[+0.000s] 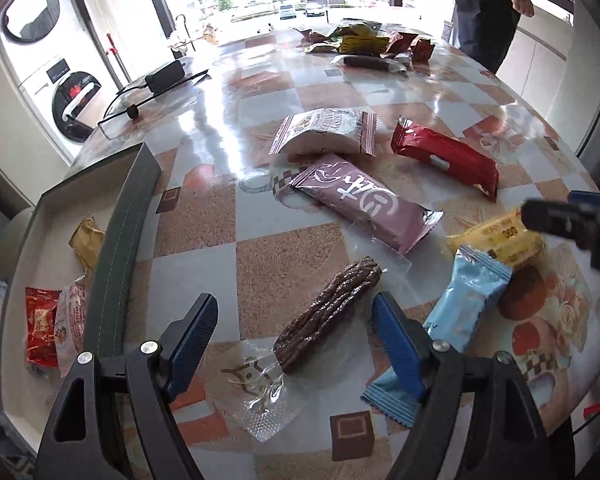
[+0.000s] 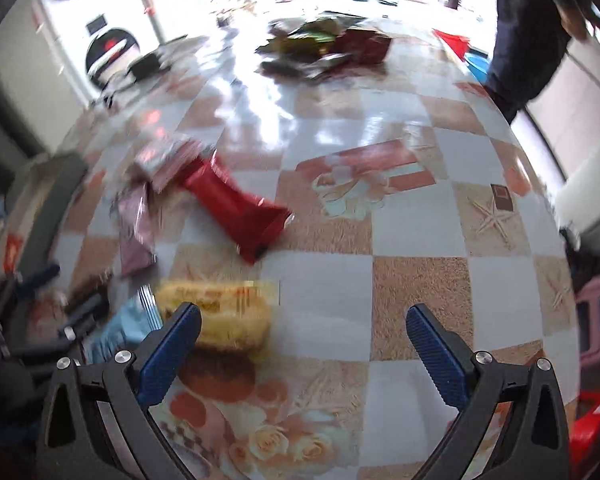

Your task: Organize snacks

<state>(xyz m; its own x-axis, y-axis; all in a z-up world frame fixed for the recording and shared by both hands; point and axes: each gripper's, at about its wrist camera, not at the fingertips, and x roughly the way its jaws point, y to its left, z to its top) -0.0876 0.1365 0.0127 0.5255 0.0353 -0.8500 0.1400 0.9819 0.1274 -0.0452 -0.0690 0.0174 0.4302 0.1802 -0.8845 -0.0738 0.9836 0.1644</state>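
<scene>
Left wrist view: left gripper (image 1: 292, 336) is held spread wide, empty, over the brown twisted snack (image 1: 328, 312) in clear wrap, mid-table (image 1: 196, 220). A grey box (image 1: 120, 248) sits at the left edge.

Right wrist view, blurred: right gripper (image 2: 304, 344) is seen released, empty; yellow packet (image 2: 224, 312) lies against its left finger.

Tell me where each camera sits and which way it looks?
Left wrist: on the left gripper, tilted down at the brown twisted snack and tray; both its fingers show.
Right wrist: on the right gripper, tilted down at the table; both its fingers show.
Shared: red packet, yellow packet.
</scene>
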